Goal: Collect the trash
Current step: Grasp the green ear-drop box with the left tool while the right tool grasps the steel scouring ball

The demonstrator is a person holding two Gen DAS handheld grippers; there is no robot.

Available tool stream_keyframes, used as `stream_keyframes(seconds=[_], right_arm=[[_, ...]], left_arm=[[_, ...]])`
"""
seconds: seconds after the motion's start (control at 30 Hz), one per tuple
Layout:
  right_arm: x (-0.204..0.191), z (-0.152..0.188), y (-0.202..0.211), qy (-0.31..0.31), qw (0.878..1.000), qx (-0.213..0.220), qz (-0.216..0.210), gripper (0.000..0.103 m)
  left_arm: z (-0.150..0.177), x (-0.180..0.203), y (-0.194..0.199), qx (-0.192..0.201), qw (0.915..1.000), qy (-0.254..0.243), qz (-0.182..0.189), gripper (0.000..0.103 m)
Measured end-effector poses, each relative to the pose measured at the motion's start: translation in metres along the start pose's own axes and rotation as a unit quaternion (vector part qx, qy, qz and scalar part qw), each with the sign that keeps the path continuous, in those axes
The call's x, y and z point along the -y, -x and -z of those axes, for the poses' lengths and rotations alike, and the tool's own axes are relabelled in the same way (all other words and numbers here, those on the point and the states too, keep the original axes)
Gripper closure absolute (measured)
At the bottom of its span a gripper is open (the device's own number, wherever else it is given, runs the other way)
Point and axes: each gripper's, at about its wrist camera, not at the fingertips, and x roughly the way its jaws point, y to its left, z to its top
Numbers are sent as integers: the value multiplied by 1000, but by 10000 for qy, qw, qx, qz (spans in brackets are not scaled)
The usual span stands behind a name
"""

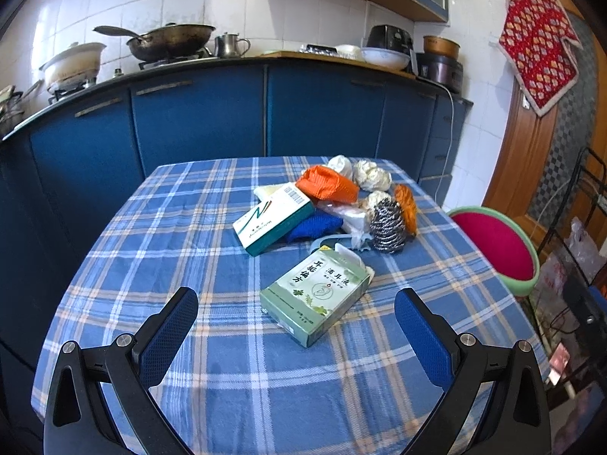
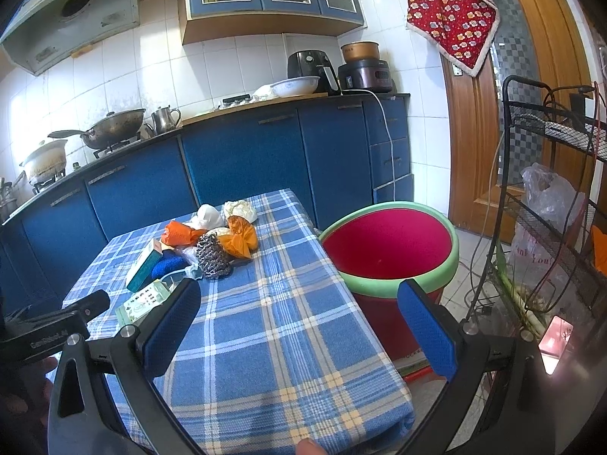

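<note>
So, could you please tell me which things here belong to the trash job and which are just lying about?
For the job:
green box
white box
orange bag
steel scrubber
paper wads
red bin
left gripper, right gripper, both open

Lying about:
wok
kettle
air fryer
red quilt

We cannot read the small print on the green box (image 1: 316, 295). In the right wrist view the left finger (image 2: 172, 328) hides part of that box. The blue cloth (image 1: 315, 225) lies mostly under the white box (image 1: 275, 218). The bin (image 2: 390, 250) bottom is hidden behind the desk (image 2: 273, 341), whose near edge the frame cuts off.
</note>
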Motion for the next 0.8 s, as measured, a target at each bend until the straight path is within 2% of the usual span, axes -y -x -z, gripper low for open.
stream_keyframes(seconds=[0.33, 0.6, 0.73, 0.8], right_arm=[[6, 4, -13, -82, 9996, -286, 27, 1], [8, 9, -26, -116, 9985, -535, 44, 1], [8, 11, -30, -108, 9980, -616, 63, 1], [9, 12, -34, -101, 9977, -667, 75, 1]], left_arm=[[-1, -8, -61, -832, 9949, -483, 291, 0], [-7, -2, -86, -1010, 9887, -954, 563, 1], [-7, 1, -94, -1139, 9861, -1048, 603, 7], [-4, 4, -96, -1171, 9845, -1112, 679, 18]])
